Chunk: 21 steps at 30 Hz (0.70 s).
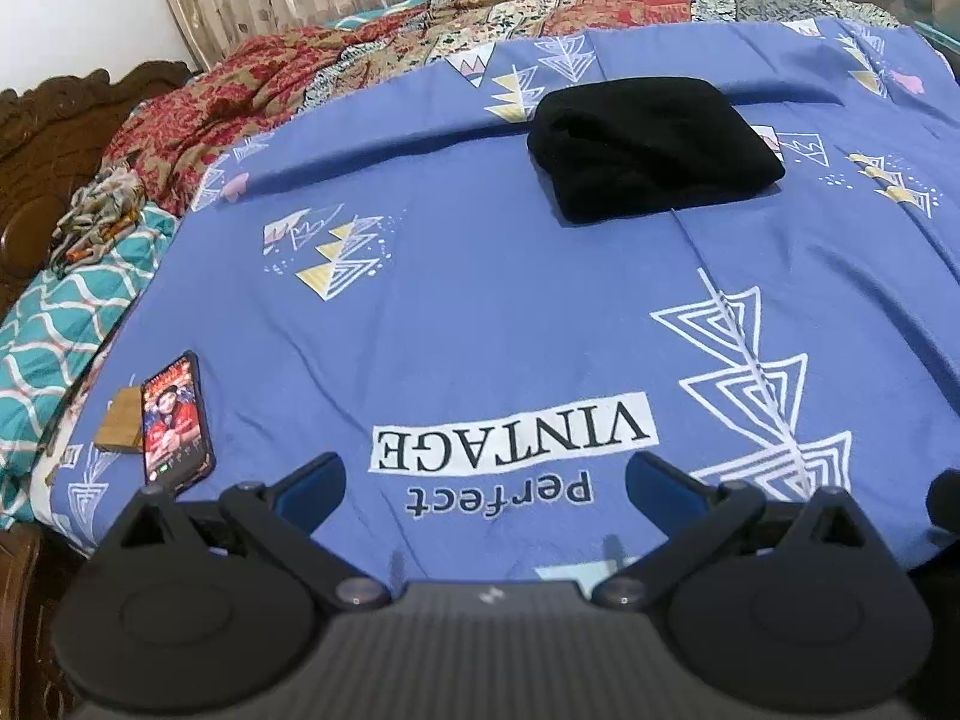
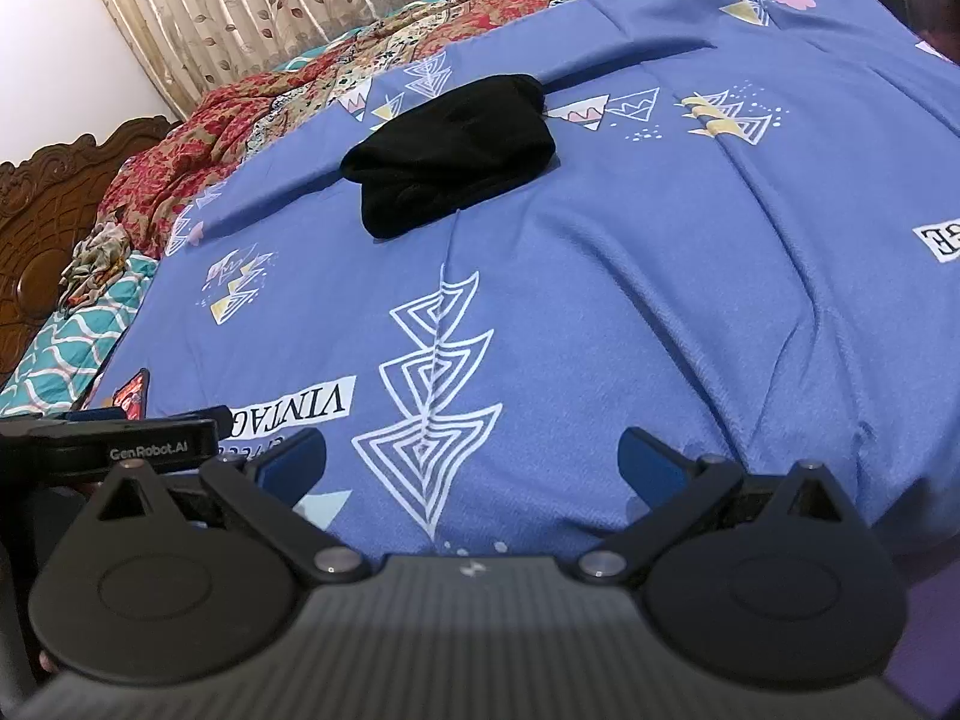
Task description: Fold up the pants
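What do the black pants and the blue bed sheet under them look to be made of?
Black pants: seemingly a soft, matte knit, perhaps fleece or jersey; the bundle has rounded, bulky folds and no shine. The exact weave is too dark to tell.
Blue bed sheet: apparently thin woven cotton or a blend, matte with printed motifs, showing fine creases and a faint grainy texture in the right wrist view.

Pants (image 1: 654, 147): plain black, no pattern.
Bedsheet (image 1: 480, 312) under the pants: periwinkle blue, printed with white line triangles, yellow and pink accents, and black "VINTAGE" lettering on a white strip.
Quilt (image 1: 252, 84) beyond the pants: red, tan and cream floral patchwork.
Cover (image 1: 66, 312) left of the pants: teal with a white wavy lattice.
Curtain (image 2: 252, 6) behind the quilt: beige stripes with brown leaves.
Headboard (image 2: 42, 210) at far left: dark brown carved wood.
Left claw (image 1: 485, 477) and right claw (image 2: 471, 459): black with blue pads.
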Available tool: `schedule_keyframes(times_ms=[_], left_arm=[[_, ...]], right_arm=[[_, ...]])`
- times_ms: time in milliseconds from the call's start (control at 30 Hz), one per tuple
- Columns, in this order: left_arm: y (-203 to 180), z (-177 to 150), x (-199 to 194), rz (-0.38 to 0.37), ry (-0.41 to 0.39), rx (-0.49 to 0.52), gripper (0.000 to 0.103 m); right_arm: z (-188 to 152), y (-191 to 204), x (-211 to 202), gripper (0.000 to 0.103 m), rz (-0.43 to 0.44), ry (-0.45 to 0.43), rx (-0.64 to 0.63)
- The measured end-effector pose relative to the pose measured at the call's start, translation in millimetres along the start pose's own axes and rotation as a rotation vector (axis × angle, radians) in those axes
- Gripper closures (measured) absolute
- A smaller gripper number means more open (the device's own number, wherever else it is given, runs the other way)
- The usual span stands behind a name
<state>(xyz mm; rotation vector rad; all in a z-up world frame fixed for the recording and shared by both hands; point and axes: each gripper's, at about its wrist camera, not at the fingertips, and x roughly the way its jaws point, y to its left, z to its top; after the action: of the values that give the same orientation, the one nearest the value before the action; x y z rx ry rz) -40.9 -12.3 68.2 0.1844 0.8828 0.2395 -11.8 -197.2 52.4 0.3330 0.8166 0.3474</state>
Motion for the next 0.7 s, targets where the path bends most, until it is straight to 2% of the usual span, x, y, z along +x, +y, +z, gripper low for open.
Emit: schedule_keyframes(times_ms=[467,700], left_arm=[[-3,0,-7,-0.117,0.051,-0.026,0.0],[-7,-2,-8,-0.158,0.075,-0.019,0.0]], right_arm=[[3,13,-16,0.0,-0.044,-0.082,-0.067],[1,15,-14,0.0,-0.056,-0.076,-0.054]])
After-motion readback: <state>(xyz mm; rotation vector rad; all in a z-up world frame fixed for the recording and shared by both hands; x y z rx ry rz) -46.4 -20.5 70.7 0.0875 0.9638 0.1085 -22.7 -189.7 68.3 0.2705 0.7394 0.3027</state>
